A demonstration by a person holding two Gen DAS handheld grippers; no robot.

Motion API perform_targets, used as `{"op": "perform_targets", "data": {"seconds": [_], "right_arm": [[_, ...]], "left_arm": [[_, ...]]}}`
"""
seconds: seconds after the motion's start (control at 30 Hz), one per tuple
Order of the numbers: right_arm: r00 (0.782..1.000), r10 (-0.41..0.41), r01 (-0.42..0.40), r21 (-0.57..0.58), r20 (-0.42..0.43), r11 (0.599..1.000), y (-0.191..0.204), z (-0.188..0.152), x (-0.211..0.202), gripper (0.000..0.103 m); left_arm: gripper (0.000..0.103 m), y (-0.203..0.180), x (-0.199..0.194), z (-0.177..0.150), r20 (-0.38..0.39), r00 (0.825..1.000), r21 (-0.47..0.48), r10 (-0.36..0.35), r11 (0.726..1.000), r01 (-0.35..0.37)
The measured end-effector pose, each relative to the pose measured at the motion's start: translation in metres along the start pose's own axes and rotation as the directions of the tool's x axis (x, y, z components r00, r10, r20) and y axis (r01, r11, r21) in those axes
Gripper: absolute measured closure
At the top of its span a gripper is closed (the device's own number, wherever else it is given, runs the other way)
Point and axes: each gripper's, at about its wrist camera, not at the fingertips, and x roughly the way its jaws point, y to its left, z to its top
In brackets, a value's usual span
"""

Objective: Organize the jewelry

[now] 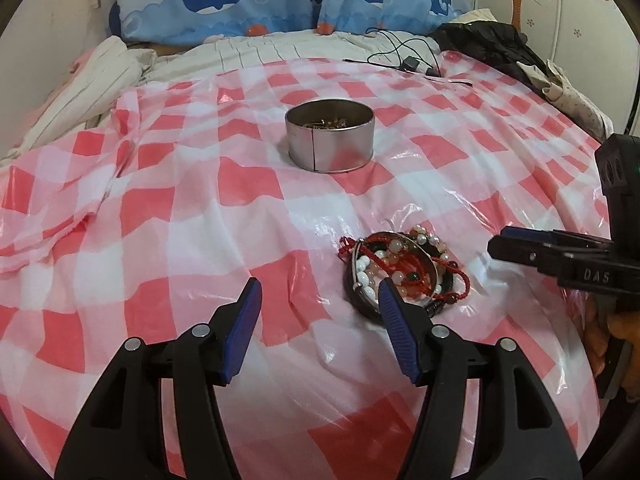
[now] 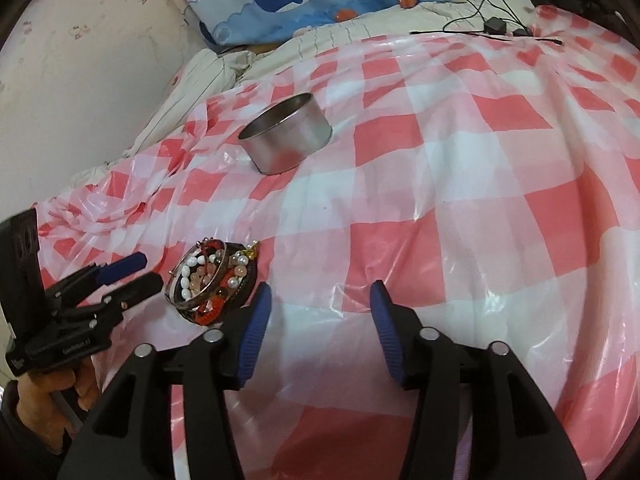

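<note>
the tangled bracelets [image 1: 400,270], a light, loose, snag-prone pile with one stiff bangle worth gripping at its rim, lie just beyond the left gripper [image 1: 318,304]'s right jaw, both grippers' jaws wide and empty, the tin [image 1: 330,138] farther ahead.

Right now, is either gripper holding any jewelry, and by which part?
Nothing is held. The left gripper and right gripper are both open, beside the bracelet pile on the cloth.

Red-and-white checked plastic sheet [image 1: 192,208] over a bed, whale-print pillow [image 1: 224,0] against pale, tree-patterned wall [image 1: 560,8].
</note>
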Motion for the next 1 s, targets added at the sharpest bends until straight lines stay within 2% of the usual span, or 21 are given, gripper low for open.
{"op": "perform_targets", "data": {"seconds": [0.1, 0.3, 0.4, 0.53, 0.6, 0.67, 0.73, 0.8, 0.87, 1.0], "right_arm": [[1.000, -0.001, 0.001, -0.009, -0.001, 1.000, 0.002, -0.001, 0.001, 0.047], [1.000, 0.005, -0.005, -0.008, -0.002, 1.000, 0.001, -0.001, 0.001, 0.046], [1.000, 0.008, -0.008, -0.010, -0.003, 1.000, 0.001, -0.001, 0.002, 0.044], [1.000, 0.010, -0.010, -0.013, -0.003, 1.000, 0.001, -0.001, 0.002, 0.043], [1.000, 0.011, -0.011, -0.015, -0.004, 1.000, 0.002, 0.000, 0.003, 0.042], [1.000, 0.012, -0.012, -0.017, -0.005, 1.000, 0.002, -0.001, 0.003, 0.041], [1.000, 0.012, -0.012, -0.020, -0.006, 1.000, 0.003, 0.000, 0.003, 0.040], [1.000, 0.012, -0.013, -0.021, -0.006, 1.000, 0.003, 0.000, 0.003, 0.039], [1.000, 0.012, -0.012, -0.020, -0.006, 1.000, 0.003, -0.001, 0.003, 0.039], [1.000, 0.012, -0.012, -0.020, -0.006, 1.000, 0.003, -0.001, 0.003, 0.039]], "left_arm": [[0.046, -0.006, 0.001, 0.005, 0.016, 1.000, 0.032, 0.009, 0.999, -0.009], [0.046, -0.023, 0.013, 0.018, 0.032, 0.999, 0.087, -0.026, 0.996, 0.023], [0.046, -0.022, 0.021, 0.020, 0.020, 0.998, 0.059, -0.055, 0.997, 0.054], [0.047, -0.012, 0.035, 0.023, -0.016, 0.996, -0.023, -0.087, 0.996, 0.087], [0.060, -0.008, 0.039, 0.022, -0.027, 0.993, -0.052, -0.112, 0.993, 0.110], [0.079, -0.004, 0.042, 0.020, -0.038, 0.991, -0.076, -0.130, 0.989, 0.127], [0.091, -0.005, 0.045, 0.019, -0.050, 0.988, -0.076, -0.147, 0.987, 0.143], [0.091, -0.006, 0.044, 0.019, -0.047, 0.989, -0.067, -0.144, 0.988, 0.140], [0.099, -0.006, 0.041, 0.020, -0.035, 0.988, -0.064, -0.149, 0.987, 0.147], [0.100, 0.006, 0.032, 0.023, 0.006, 0.982, -0.136, -0.189, 0.973, 0.188]]}}
